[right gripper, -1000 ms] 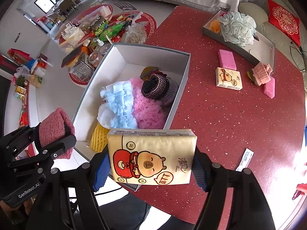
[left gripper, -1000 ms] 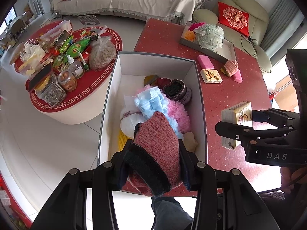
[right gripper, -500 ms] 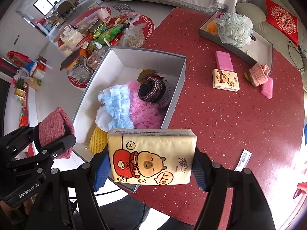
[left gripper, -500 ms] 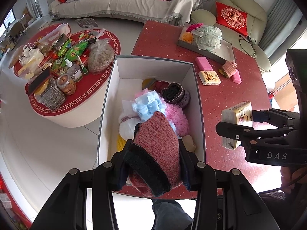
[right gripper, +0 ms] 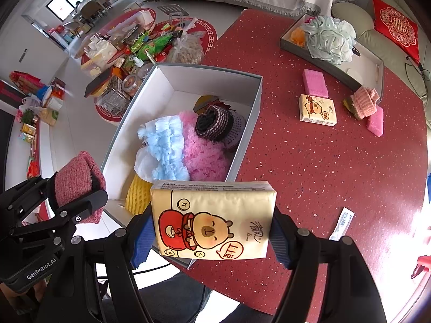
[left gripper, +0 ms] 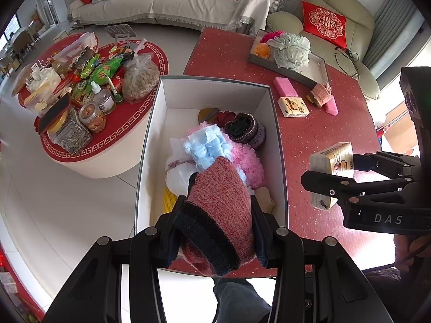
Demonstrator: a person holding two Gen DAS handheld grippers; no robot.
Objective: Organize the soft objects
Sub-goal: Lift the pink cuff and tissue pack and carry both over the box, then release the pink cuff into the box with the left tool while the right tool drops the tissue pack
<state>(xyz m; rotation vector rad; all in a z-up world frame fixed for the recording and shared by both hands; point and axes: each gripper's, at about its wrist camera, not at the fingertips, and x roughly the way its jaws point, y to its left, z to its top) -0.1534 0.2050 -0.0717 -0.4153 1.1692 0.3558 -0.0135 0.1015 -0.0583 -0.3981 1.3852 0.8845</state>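
A red speckled table (right gripper: 309, 161) fills the right half of the right wrist view. A white open box (right gripper: 250, 123) stands on it at centre left, its left side overhanging the table edge. At upper right lies a shallow grey tray (right gripper: 323, 62). Just below the tray sits a pink sponge block (right gripper: 315, 83), and below that a small tissue pack (right gripper: 317, 110) printed with a cartoon bear. To the right, a pink knitted piece (right gripper: 365, 101) rests against a second pink block (right gripper: 375, 121), with something dark yellow tucked under its left side. At lower right, near the table edge, lies a small white sachet (right gripper: 342, 223).
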